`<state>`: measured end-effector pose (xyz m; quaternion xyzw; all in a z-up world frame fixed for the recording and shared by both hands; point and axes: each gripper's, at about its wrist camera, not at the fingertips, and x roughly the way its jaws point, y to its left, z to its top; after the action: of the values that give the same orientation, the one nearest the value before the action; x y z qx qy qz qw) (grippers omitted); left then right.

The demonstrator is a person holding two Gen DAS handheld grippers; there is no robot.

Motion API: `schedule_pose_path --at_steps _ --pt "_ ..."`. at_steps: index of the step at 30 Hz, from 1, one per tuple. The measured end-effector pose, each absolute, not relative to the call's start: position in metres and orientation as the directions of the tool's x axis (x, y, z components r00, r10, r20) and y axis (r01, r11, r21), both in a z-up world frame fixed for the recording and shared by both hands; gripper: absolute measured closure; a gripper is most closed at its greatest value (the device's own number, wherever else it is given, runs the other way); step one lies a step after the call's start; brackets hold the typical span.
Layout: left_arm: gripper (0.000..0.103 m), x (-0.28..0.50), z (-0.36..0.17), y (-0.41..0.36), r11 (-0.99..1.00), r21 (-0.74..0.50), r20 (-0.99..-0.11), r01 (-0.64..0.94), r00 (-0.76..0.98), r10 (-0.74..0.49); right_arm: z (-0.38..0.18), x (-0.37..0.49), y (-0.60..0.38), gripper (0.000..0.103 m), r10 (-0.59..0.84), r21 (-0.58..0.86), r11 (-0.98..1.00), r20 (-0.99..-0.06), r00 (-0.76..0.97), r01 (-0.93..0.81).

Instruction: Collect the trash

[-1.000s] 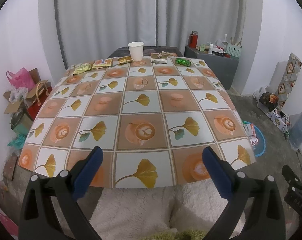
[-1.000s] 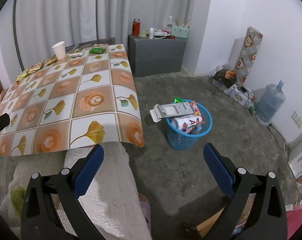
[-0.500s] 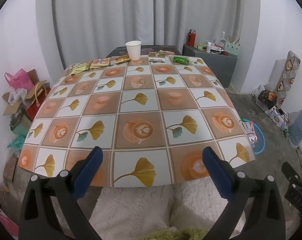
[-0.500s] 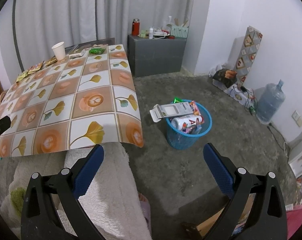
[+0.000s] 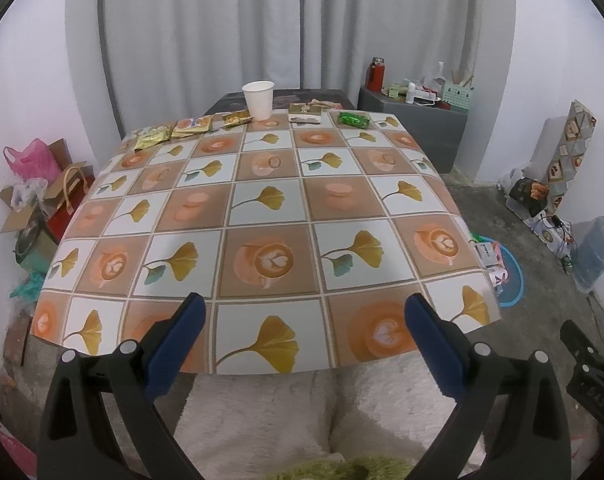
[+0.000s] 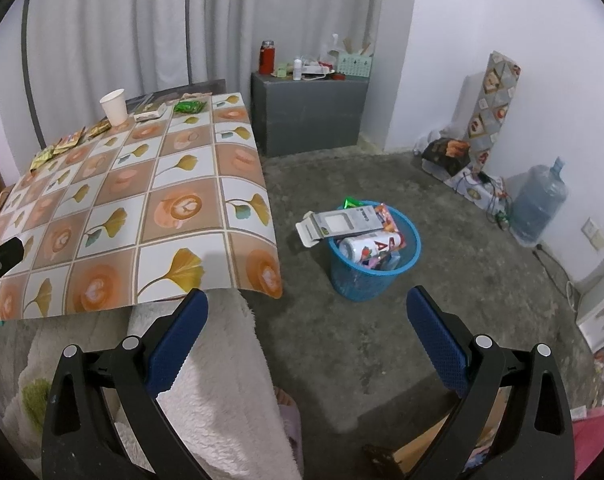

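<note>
Blue rubber pads are facing each other across a wide gap on both claws: the left claw point(image 5: 300, 336) is hanging spread and empty over the near edge of the desk point(image 5: 262, 236), and the right claw point(image 6: 307, 334) is hanging spread and empty over the bare floor, right of the desk. On that floor, just right of the desk's near corner, the blue basket point(image 6: 374, 256) is sitting already heaped, with a white box point(image 6: 342, 222) jutting over its left rim and a can point(image 6: 368, 246) lying on top.

The remaining trash is waiting along the far edge: gold wrappers point(image 5: 174, 132) far left, the paper cup point(image 5: 258, 100) in the middle, a flat packet point(image 5: 305, 114) and a green wrapper point(image 5: 354, 120) to its right. Judging from this, the reach is going to be long, so carrying the left claw low across the cloth and pinching a wrapper by its raised edge should be working best; the cup likely needs a gentle squeeze near its rim to avoid crushing or tipping.
</note>
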<state>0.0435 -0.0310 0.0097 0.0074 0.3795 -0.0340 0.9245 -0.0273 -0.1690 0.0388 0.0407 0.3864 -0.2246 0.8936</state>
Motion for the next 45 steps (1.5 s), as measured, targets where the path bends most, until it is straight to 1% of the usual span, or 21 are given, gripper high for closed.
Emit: schedule_pose_path --at_steps 16,45 --pt "0.006 0.0459 0.0142 -0.0381 0.996 -0.019 -0.697 0.089 0.713 -0.077 0.0359 -0.0316 -0.1677 0.008 -0.396 -0.089 0.874 -0.701 0.593 0.479" --pt "0.006 0.0459 0.0146 -0.0395 0.996 -0.017 -0.697 0.089 0.713 -0.076 0.0356 -0.0331 -0.1670 0.008 -0.398 -0.086 0.871 -0.701 0.592 0.484"
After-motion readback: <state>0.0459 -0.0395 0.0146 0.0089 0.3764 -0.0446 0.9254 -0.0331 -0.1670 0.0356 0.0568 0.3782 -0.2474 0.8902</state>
